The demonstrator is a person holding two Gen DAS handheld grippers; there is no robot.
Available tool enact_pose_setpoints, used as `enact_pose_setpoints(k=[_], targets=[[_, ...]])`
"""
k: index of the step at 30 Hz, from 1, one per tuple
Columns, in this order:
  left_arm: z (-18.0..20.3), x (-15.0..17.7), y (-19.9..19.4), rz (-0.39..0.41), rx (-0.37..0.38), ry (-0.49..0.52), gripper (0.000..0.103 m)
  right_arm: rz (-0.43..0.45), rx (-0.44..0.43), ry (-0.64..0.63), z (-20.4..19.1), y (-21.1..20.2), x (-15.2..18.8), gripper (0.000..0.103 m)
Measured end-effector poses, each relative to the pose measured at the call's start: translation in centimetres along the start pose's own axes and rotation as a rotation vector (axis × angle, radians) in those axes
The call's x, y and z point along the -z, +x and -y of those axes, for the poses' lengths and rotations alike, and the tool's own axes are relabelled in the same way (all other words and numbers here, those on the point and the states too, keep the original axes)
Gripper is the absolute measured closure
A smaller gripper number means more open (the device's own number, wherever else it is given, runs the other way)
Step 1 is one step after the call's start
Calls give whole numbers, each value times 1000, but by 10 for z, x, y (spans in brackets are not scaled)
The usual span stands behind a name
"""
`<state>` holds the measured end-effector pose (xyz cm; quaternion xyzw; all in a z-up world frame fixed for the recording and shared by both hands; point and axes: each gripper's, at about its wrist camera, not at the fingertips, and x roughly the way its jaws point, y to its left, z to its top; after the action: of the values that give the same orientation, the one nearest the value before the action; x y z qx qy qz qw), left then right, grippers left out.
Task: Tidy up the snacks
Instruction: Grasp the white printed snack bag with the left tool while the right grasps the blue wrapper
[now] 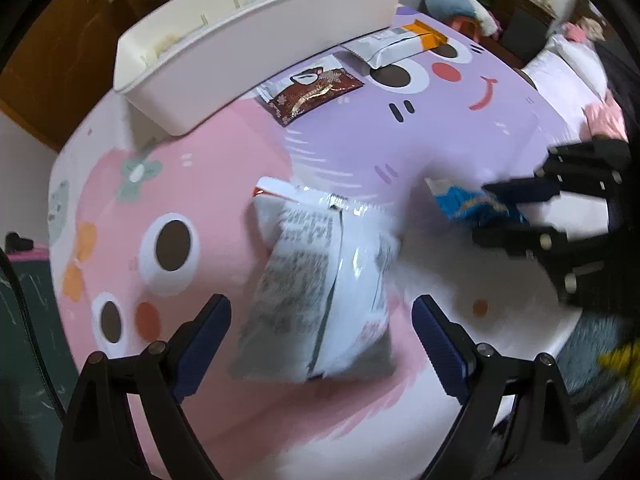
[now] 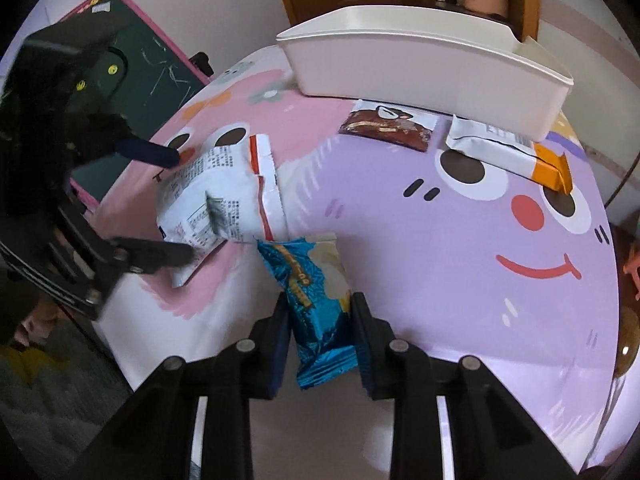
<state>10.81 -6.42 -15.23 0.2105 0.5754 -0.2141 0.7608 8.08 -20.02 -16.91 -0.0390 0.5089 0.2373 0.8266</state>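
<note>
Lower centre of the right wrist view, the right gripper clamps a blue foil snack packet. The left gripper stands wide around a white snack bag; its dense print is unreadable.

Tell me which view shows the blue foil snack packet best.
The right wrist view: the crinkled blue foil snack packet fills the centre, sharp, pinched between the right claw pads. The left wrist view shows it small and motion-blurred near the right edge, partly hidden by that claw.
</note>
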Motion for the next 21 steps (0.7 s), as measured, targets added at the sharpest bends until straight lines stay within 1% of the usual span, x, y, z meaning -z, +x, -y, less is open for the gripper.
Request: enact_pose_setpoints(k=[3,4,5,6,9,11,13,17,21], targets=[[1,-4,11,-17,-11,-33,12,3,-4,4,1,-2,0,75],[0,-4,15,-24,-21,-45,14,4,-4,5,-1,2,-3,75],[0,-4,17,-29,-24,-54,24,5,-5,7,-1,3,-5,75],[-2,-3,20,-35,-27,-68,32,7,-4,10,0,3,-7,75],[-12,0,23,-42,18,-140,40,13,-12,24,5,4,-10,75],[-16,1,21,-34,11,-169,44,16,-15,34,7,6,-13,75],[-17,2,18,-18,-12,-186,47,22,-12,39,9,5,-15,75],[-23,-3,7,24,-18,-229,49,44,3,41,10,0,-24,75],[-30,-20,-14,91,-25,-253,50,89,37,29,8,-12,-37,75]])
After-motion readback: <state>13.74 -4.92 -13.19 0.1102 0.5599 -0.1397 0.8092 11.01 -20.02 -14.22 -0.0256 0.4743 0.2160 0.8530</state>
